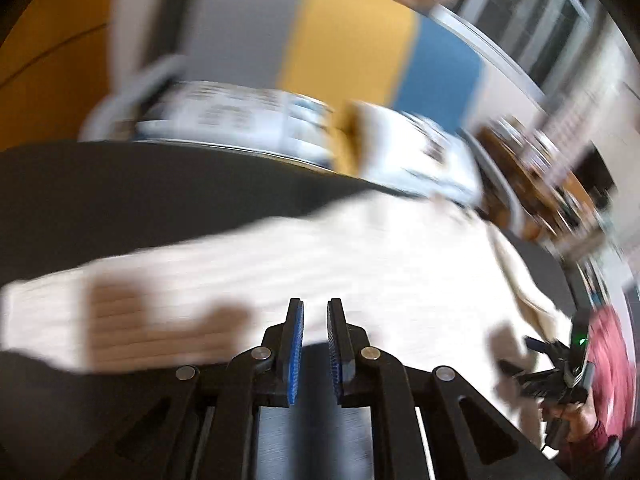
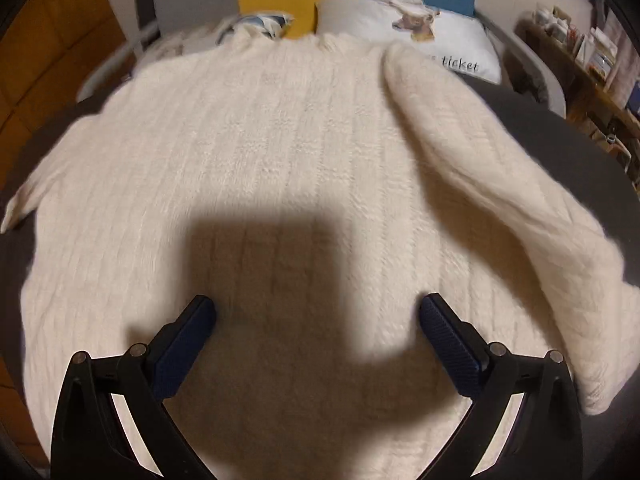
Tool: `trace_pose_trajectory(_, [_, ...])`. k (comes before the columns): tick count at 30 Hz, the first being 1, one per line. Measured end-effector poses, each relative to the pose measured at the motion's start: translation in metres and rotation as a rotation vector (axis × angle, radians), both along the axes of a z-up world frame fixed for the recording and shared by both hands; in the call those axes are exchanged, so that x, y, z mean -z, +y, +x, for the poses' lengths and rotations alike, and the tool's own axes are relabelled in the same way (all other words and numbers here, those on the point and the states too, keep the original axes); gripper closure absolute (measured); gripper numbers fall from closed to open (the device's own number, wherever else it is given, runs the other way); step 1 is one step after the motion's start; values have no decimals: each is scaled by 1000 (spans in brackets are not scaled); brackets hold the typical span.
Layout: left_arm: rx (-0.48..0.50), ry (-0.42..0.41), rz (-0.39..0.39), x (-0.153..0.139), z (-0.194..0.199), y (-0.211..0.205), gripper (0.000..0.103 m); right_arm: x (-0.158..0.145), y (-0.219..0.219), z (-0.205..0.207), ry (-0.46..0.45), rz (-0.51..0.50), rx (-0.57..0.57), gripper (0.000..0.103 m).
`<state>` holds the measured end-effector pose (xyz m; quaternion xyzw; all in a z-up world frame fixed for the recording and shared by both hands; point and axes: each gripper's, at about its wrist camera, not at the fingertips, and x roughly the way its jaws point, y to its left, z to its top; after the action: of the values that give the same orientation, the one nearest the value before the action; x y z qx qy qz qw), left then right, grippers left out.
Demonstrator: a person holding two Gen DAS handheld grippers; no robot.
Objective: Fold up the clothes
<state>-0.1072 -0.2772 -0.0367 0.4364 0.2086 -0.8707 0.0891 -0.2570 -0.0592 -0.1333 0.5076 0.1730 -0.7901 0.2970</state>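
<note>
One cream sweater (image 2: 280,140) flat on dark table (image 2: 560,140), two pillows (image 2: 460,32) behind.

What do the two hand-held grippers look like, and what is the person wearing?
Both hand-held grippers, left and right, have black linkage frames with silver pivot pins and ribbed blue finger pads. The left view shows a red knit sleeve.

Sweater (image 2: 280,152): spread flat on the table (image 2: 568,148) below my right hand-held gripper (image 2: 318,312).
Sleeve (image 2: 500,184): folded in over the sweater's right side.
Pillow (image 2: 440,32): behind the sweater, far right.
Shelves (image 2: 592,64): right of the table.
My left hand-held gripper (image 1: 315,308): over the sweater's near edge.
</note>
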Motion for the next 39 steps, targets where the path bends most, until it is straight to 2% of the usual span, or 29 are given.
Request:
trace_pose_trajectory(1, [18,-6,4,11,-26,-6,92,0,2,3,1,-2,-14,0])
trace_pose_trajectory(4, [66,-11,29,21,-70,8,92,-5,4,1,-31,-11,-48,0])
trace_pose_trajectory(6, [66,-5,12,23,-94,14,92,-12,3,-6,-50,-22,-71,0])
trace_pose_trajectory(8, [78,8,20,33,-140,-16,92,-30,-3,-18,-10,-81,-109,0])
trace_pose_trajectory(10, [114,34,17,36,-150,-17,92,-41,-17,-34,36,-137,-160,0])
trace_pose_trajectory(13, [231,69,-48,32,-179,4,92,-52,-39,-63,93,-201,-227,0])
trace_pose_trajectory(16, [319,52,-87,39,-208,19,92,-40,-61,-92,75,-202,-249,0])
trace_pose_trajectory(19, [298,-37,-163,66,-237,25,92,-29,-59,-104,32,-190,-249,0])
trace_pose_trajectory(21, [238,-99,-155,87,-239,16,91,-15,-53,-123,29,-128,-207,0])
trace_pose_trajectory(24, [203,-28,-123,89,-223,10,92,-6,-27,-130,65,-133,-158,1])
trace_pose_trajectory(27, [196,-21,-150,87,-217,14,92,-9,-8,-132,60,-185,-132,1])
trace_pose_trajectory(29, [197,-17,-132,79,-219,20,92,-13,-1,-134,39,-217,-122,1])
trace_pose_trajectory(31, [263,45,-117,69,-223,34,92,-23,-8,-131,36,-244,-180,1])
trace_pose_trajectory(32, [294,60,-176,64,-226,44,92,-28,-12,-130,35,-259,-212,1])
trace_pose_trajectory(34, [325,42,-244,65,-239,55,92,-39,-22,-125,52,-280,-294,1])
trace_pose_trajectory(36, [325,12,-217,71,-252,55,92,-43,-37,-127,62,-274,-357,1])
trace_pose_trajectory(39, [280,13,-150,83,-260,42,91,-32,-52,-146,16,-236,-368,1])
